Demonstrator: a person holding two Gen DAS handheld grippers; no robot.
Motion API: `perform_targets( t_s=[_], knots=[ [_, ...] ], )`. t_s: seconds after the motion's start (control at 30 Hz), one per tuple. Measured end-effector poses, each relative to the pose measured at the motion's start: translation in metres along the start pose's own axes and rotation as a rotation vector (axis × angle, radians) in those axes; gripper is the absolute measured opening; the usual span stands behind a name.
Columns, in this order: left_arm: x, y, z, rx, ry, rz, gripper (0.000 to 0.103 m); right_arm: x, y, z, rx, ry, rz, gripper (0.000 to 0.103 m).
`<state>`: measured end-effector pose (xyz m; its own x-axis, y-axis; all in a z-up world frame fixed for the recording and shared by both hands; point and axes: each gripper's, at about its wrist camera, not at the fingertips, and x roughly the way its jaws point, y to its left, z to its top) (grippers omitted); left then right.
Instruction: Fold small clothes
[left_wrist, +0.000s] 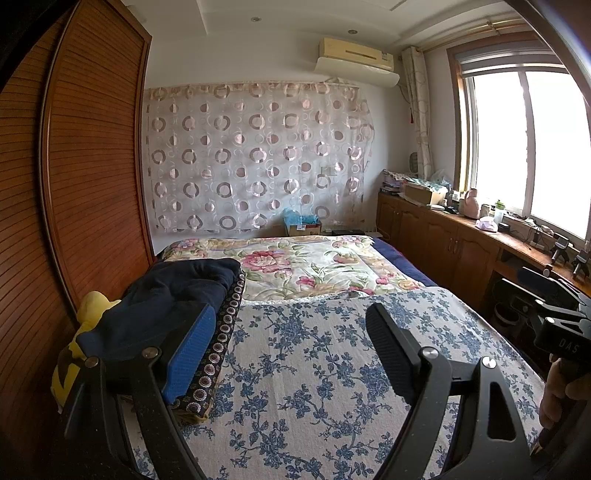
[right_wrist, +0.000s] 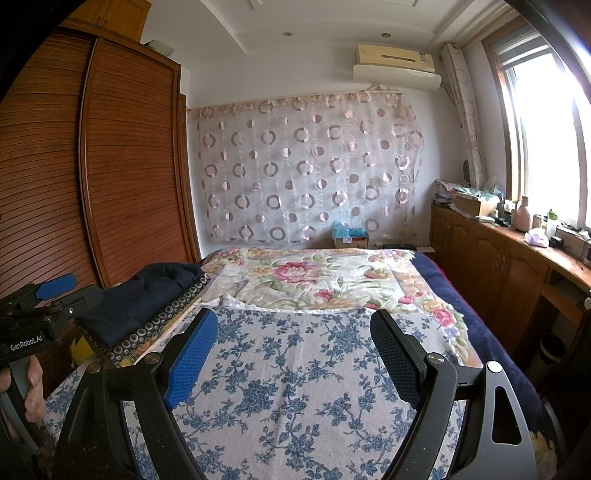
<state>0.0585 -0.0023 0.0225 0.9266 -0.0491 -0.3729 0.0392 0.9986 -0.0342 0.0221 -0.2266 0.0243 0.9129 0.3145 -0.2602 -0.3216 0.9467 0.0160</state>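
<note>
Both tools are wide open and hold nothing. The left tool (left_wrist: 291, 354) and right tool (right_wrist: 293, 354) hang above the bed (left_wrist: 314, 369). The dark clothes (left_wrist: 173, 295) lie left of them, on the bed's left edge.

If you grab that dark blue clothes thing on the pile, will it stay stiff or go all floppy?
Probably floppy: the dark blue garment lies slumped in soft folds. It likely sags and unfolds when lifted. It probably won't slip from the textured pads.
</note>
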Motion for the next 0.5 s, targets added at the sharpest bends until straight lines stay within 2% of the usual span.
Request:
perform_targets(
  t_s=[0.5],
  knots=[
    [-0.0007,0.0009,-0.0002,0.001,-0.001,0.000,0.084,0.0004,-0.0004,-0.0014,-0.001,0.000,0.000,0.086]
  ],
)
